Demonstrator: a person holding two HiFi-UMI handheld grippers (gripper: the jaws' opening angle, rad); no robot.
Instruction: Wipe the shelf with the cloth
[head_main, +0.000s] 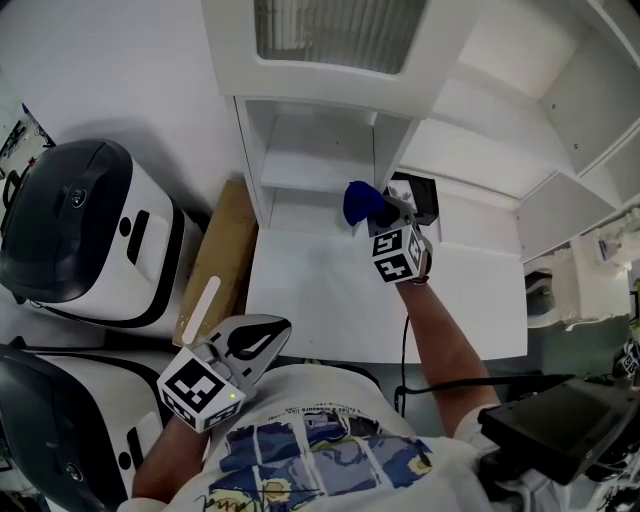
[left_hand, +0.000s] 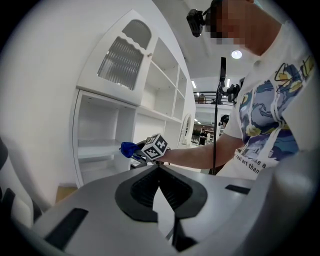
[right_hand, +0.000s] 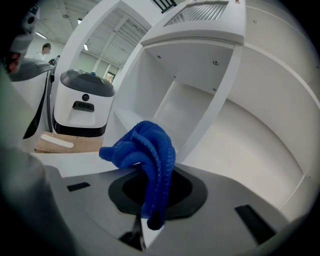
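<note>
1. White fills the room we look down into: a cabinet (head_main: 300, 80) stands against a pale wall, with a broad counter (head_main: 330, 300) at its foot.
2. Our right gripper (head_main: 378, 213) (right_hand: 150, 195) is clamped on the cloth (head_main: 358, 203) (right_hand: 145, 160). The cloth is a blue bunch that bulges above the jaws, with one fold hanging down between them.
3. We hold the cloth at the front of the cabinet's lower open bay, just beside the upright post (head_main: 388, 150) (right_hand: 212, 102).
4. The shelf (head_main: 310, 170) (left_hand: 95, 147) lies inside that bay, behind the cloth. We cannot tell whether the cloth touches it or the counter.
5. Our left gripper (head_main: 262, 338) (left_hand: 160, 182) hangs low, close to our shirt and well apart from the cabinet. Its jaws are drawn together with nothing between them, and it points toward the right gripper and the bay.
6. Out to the left we see a white appliance (head_main: 90, 235) (right_hand: 82, 107) with a dark top, and a second appliance (head_main: 50, 420) nearer to us.
7. Between the first appliance and the cabinet lies a brown board (head_main: 225, 245) (right_hand: 55, 145), with a white stick (head_main: 200, 308) (right_hand: 57, 141) resting on it.
</note>
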